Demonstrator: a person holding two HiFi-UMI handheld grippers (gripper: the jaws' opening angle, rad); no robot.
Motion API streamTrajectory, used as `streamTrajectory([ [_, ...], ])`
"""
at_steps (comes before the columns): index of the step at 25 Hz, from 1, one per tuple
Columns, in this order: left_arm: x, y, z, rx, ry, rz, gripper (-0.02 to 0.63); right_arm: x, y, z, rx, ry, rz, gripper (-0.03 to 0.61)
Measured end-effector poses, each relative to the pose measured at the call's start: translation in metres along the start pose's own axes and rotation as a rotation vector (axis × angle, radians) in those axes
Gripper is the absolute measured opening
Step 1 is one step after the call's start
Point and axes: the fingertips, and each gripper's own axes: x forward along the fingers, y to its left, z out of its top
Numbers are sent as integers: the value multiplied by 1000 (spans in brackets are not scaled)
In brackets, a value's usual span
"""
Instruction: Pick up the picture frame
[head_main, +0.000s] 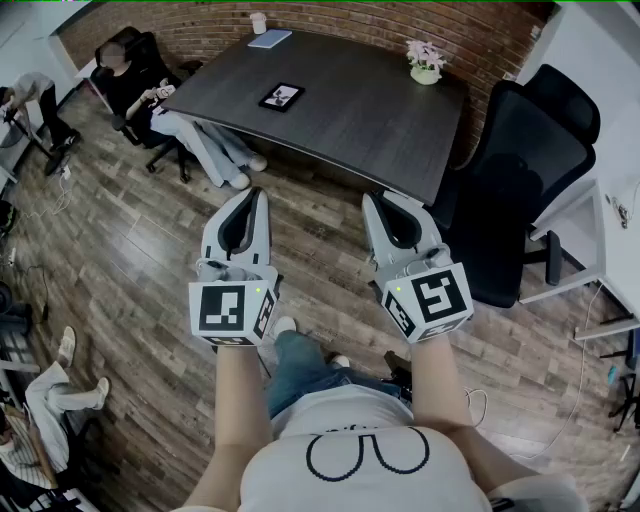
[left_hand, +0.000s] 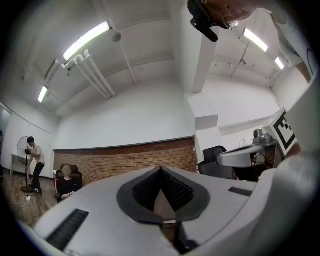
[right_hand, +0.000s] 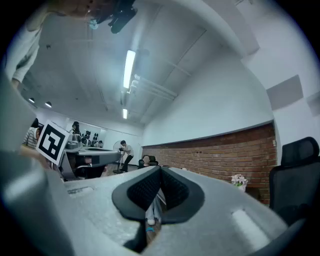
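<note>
1. Far ahead on the counter (head_main: 400, 120), the picture frame (head_main: 282, 96) lies flat.
2. Left gripper (head_main: 256, 192) and right gripper (head_main: 373, 197): jaws closed, empty; arriving unopened, they could shove the frame away.

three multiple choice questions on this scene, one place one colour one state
1. Where does the small black picture frame lie?
A. flat on the dark grey table
B. on a shelf
C. in a box
2. What colour are the flowers in the white pot?
A. blue
B. pale pink
C. orange
3. How are the left gripper and right gripper?
A. both open
B. left shut on the frame
C. both shut, empty
Answers: 1 A, it sits mid-table; 2 B, pink blooms at the far corner; 3 C, each gripper view shows jaws together, nothing between.
</note>
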Motion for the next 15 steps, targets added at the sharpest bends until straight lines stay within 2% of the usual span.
streamTrajectory([
  [9,40,35,-17,-35,-12,-25,-2,50,-8,-20,-27,42,2,-5],
  [15,90,98,-34,-49,-5,-45,-2,129,-13,-28,7,35,-5,-5],
])
